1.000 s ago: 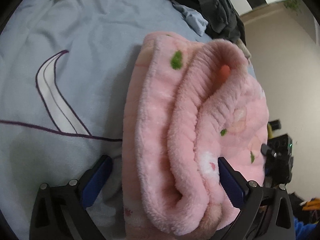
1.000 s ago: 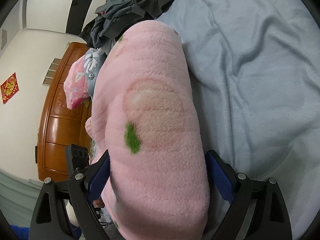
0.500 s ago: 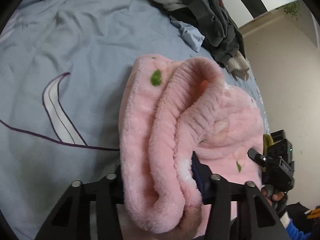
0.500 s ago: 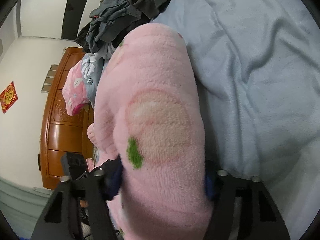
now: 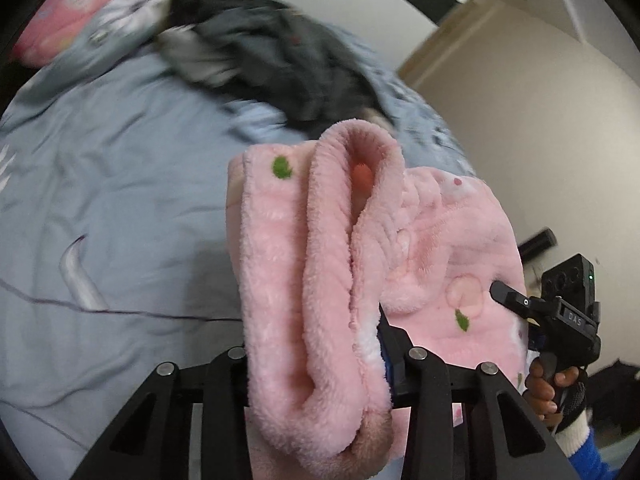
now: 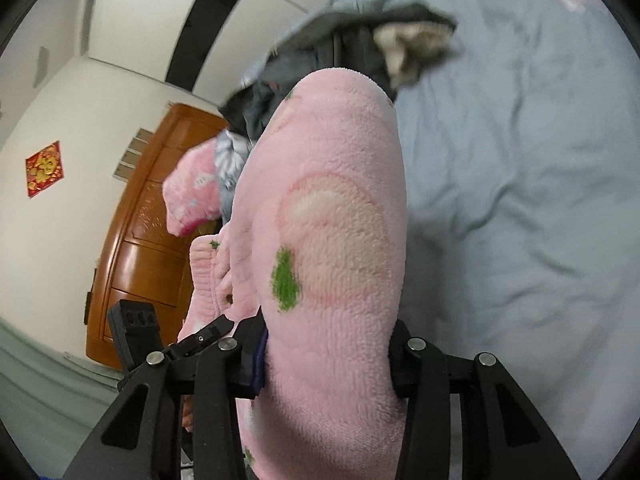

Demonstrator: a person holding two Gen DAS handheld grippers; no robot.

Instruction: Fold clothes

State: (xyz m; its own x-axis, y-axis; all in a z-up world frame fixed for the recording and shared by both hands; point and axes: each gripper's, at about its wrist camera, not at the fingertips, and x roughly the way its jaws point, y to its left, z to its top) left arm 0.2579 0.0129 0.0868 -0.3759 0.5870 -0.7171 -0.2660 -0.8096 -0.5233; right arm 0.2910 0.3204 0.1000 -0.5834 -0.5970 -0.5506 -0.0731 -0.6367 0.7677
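A folded pink fleece garment with green spots is held off the blue bed sheet. My left gripper is shut on its thick folded edge. My right gripper is shut on the other end of the same garment, whose fold bulges between the jaws. The right gripper also shows in the left wrist view, at the garment's far side. The fingertips are buried in the fleece.
A heap of dark grey clothes lies at the far side of the bed, also in the right wrist view. Another pink garment hangs by a wooden cabinet. The sheet spreads to the right.
Both grippers closed on the pink garment from open, then lifted it off the bed; the views now tilt up toward the clothes heap and walls.
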